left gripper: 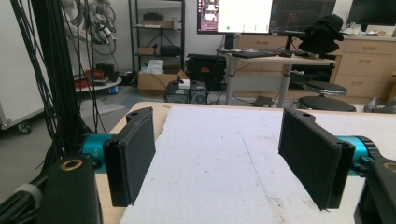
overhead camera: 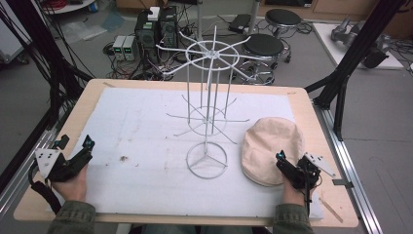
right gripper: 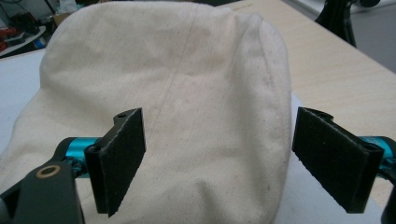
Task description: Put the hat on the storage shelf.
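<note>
A cream cloth cap (overhead camera: pixel 272 150) lies flat on a white foam mat (overhead camera: pixel 146 141) covering a wooden surface (overhead camera: pixel 316 122), toward the right side, just beside a white wire display rack (overhead camera: pixel 209 102) that stands upright at the centre. The right gripper (overhead camera: pixel 281 160), held in a person's hand, sits at the near edge of the cap with its 2 black jaws spread wide; in the right gripper view the jaws hang on either side of the cap's (right gripper: pixel 187 93) near hem, grasping nothing. The left gripper (overhead camera: pixel 87 146) rests at the left edge of the mat, well apart from the cap, its jaws also released over bare mat (left gripper: pixel 224 168).

The cap looks light, soft and floppy, likely to sag and fold when lifted. A pinch on the near hem or along a stitched seam, where the cloth is doubled, would probably hold best.
</note>
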### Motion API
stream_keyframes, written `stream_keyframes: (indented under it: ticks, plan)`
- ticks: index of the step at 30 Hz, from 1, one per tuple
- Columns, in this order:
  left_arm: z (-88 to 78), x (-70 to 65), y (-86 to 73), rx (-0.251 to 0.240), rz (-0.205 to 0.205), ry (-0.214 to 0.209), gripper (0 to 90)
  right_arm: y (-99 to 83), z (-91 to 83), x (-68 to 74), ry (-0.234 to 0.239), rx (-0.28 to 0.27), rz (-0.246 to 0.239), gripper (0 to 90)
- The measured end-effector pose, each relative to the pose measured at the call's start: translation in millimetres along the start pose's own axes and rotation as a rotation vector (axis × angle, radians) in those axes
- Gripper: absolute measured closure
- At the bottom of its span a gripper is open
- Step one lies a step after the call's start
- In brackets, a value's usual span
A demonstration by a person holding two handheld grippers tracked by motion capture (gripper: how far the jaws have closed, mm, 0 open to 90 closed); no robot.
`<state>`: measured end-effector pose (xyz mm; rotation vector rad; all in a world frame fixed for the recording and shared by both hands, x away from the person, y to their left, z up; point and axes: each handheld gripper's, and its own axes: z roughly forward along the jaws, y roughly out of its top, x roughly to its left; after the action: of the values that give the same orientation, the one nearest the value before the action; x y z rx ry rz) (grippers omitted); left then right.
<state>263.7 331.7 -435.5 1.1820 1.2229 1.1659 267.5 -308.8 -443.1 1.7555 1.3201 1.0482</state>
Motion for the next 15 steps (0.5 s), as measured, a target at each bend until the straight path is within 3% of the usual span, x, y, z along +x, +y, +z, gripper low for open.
stream_keyframes:
  ticks: [8,15]
  plan:
    - [0.1,0.3,-0.1,0.001,0.001,0.002,27.4,-0.7,3.7,1.6,-0.011,0.029,0.001,16.5]
    - [0.5,0.2,-0.3,0.002,0.000,0.003,27.4,0.5,8.7,2.8,-0.019,0.099,0.012,16.6]
